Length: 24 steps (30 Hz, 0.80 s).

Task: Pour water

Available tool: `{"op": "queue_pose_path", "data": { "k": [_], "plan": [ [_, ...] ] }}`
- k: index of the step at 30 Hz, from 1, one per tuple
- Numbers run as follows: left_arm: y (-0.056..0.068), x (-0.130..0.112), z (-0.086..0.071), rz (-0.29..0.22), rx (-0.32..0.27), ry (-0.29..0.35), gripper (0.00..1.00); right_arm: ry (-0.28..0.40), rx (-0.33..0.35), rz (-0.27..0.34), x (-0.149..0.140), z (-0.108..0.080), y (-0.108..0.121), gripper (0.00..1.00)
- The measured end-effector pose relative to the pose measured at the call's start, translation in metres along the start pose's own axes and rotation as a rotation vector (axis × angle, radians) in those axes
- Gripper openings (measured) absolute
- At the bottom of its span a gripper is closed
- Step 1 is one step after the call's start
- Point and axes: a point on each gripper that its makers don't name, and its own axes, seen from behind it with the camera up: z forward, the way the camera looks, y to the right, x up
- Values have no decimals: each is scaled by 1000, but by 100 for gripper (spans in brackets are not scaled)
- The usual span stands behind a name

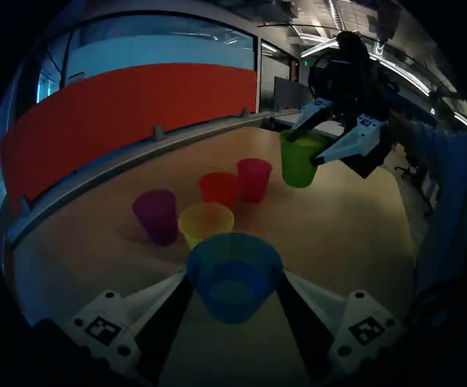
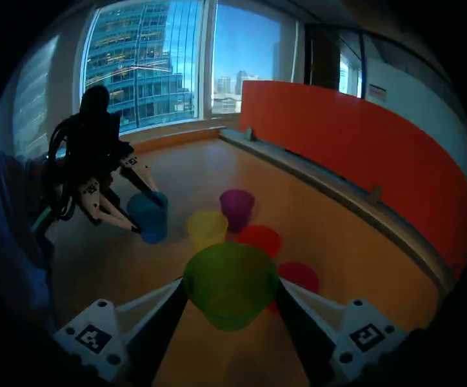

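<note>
My left gripper [image 1: 233,284] is shut on a blue cup [image 1: 233,276], held upright just above the wooden table [image 1: 337,219]; water seems to lie in its bottom. Farther off, my right gripper [image 1: 314,138] holds a green cup [image 1: 300,158] lifted above the table. In the right gripper view the right gripper [image 2: 230,290] is shut on the green cup [image 2: 230,284], upright, close before the camera. The left gripper [image 2: 140,206] with the blue cup [image 2: 148,216] stands at the left.
Between the two held cups stand a yellow cup [image 1: 206,222], a purple cup [image 1: 157,215], a red cup [image 1: 219,189] and a magenta cup [image 1: 254,179] in a cluster. An orange wall panel [image 1: 130,109] runs along the table's far edge. A sleeve [image 1: 449,193] is at the right.
</note>
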Motion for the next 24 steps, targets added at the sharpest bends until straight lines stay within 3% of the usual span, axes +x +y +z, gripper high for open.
{"op": "queue_pose_path", "data": {
  "k": [24],
  "plan": [
    [-6,-29,28,-4,-17,-89,86,-46,17,-16,-22,19,-4,93]
  ]
}}
